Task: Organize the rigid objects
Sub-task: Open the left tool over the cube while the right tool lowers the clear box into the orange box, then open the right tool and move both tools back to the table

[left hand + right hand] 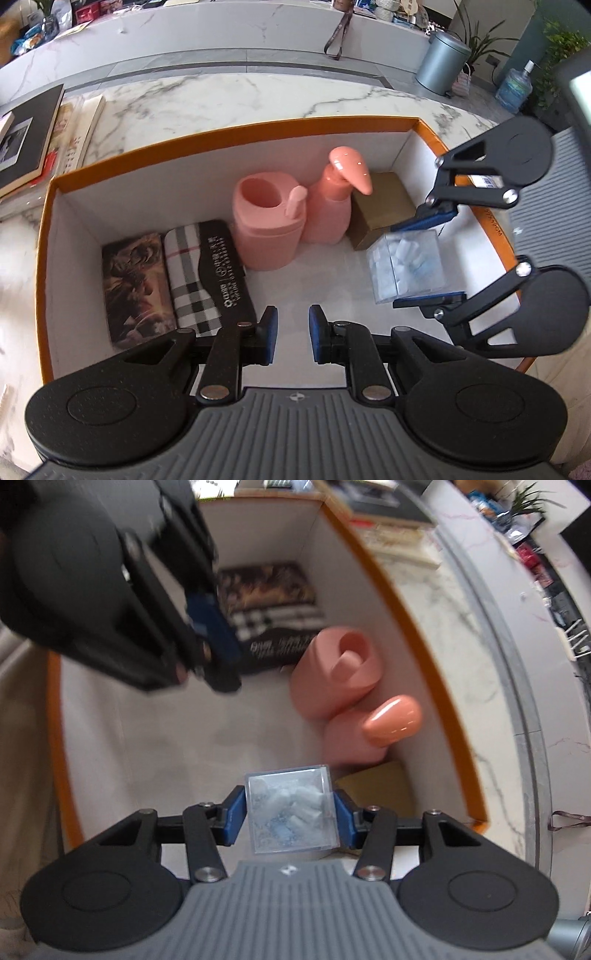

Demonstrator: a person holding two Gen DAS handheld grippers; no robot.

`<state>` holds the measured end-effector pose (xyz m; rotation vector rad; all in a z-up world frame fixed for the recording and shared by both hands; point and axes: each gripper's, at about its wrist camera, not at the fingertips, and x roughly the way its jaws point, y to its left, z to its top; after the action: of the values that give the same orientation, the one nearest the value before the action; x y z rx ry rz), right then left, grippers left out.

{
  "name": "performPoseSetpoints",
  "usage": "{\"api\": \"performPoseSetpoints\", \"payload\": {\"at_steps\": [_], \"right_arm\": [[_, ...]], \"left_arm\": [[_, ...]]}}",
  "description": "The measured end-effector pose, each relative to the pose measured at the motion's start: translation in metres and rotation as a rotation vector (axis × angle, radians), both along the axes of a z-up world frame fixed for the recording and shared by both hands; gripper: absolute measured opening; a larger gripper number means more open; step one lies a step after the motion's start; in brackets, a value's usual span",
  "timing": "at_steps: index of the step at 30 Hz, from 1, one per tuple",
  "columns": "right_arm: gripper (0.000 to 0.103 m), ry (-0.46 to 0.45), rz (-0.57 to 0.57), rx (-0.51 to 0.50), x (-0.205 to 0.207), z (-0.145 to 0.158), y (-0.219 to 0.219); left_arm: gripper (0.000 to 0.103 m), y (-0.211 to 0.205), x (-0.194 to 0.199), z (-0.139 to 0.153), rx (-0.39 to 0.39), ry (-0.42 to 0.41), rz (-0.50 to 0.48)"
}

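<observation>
A white-lined box with an orange rim [236, 129] [406, 635] stands on the marble counter. Inside it, along the far wall, are a pink cup [266, 225] [332, 672], a pink pump bottle [332, 206] [388, 720] and a brown carton [384, 206] [380, 786]. At the left lie a plaid case [199, 280] and a picture-printed flat box [136, 288]. My right gripper [406, 264] [290, 812] is shut on a clear plastic box [413, 254] [291, 805] of pale blue pieces, low in the box beside the carton. My left gripper [293, 321] hovers over the bare floor, pads narrowly apart, empty.
Books [29, 136] are stacked on the marble counter left of the box. A grey pedal bin [443, 62] and a water jug [513, 88] stand on the floor beyond. A strap [338, 37] hangs over the far ledge. White floor shows between the plaid case and the clear box.
</observation>
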<state>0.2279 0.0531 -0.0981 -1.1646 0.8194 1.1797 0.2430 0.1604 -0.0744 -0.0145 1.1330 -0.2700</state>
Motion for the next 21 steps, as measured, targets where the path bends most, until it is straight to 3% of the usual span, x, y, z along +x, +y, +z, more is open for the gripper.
{"api": "performPoseSetpoints", "payload": {"at_steps": [5, 9, 21], "right_arm": [[0.051, 0.013, 0.023, -0.087, 0.006, -0.017, 0.008], [0.051, -0.028, 0.045, -0.135, 0.006, -0.026, 0.01], [0.051, -0.121, 0.039, -0.141, -0.003, -0.02, 0.001]], "left_arm": [[0.021, 0.005, -0.004, -0.001, -0.019, -0.003, 0.007], [0.021, 0.006, -0.006, -0.001, -0.025, -0.004, 0.005], [0.026, 0.002, -0.02, 0.009, -0.019, -0.022, 0.0]]}}
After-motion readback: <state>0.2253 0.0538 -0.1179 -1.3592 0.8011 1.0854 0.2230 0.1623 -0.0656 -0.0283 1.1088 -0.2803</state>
